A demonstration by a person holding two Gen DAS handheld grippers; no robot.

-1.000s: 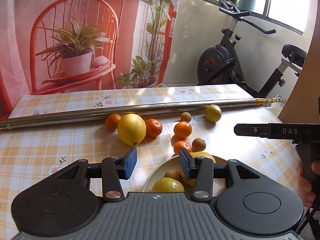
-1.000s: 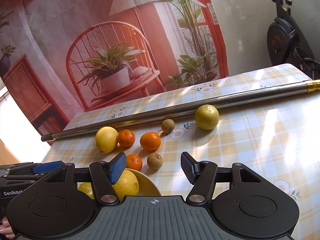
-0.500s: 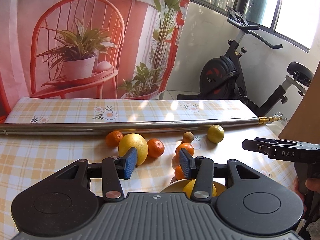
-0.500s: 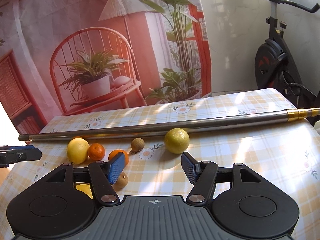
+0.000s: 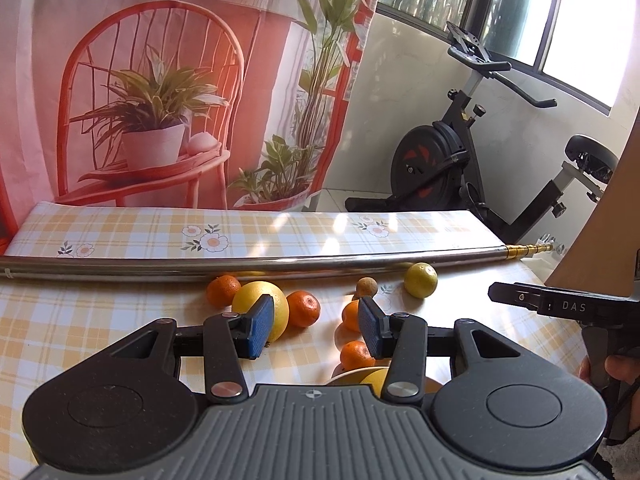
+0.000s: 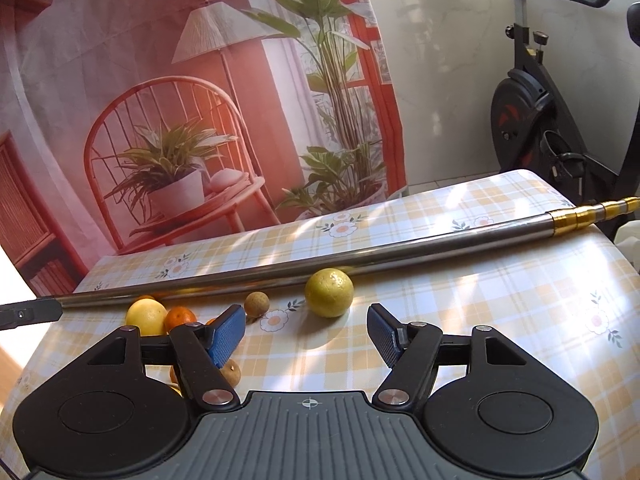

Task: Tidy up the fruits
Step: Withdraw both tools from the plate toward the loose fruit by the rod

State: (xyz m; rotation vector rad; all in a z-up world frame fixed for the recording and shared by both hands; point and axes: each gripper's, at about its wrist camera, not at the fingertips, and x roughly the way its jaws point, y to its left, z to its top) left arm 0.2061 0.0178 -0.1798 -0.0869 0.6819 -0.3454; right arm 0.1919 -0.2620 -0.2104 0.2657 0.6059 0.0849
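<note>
Right wrist view: the right gripper (image 6: 306,332), its fingers just spread wider with nothing between them, now faces the greenish-yellow citrus (image 6: 329,293) lying on the checked surface (image 6: 500,300) just beside the steel pole (image 6: 360,258), likely the next fruit bound for the plate (image 5: 352,376). A second ago that plate sat in full sight under both grippers. The left gripper (image 5: 316,326) hangs partly open and empty above oranges and the large lemon (image 5: 260,312).
</note>
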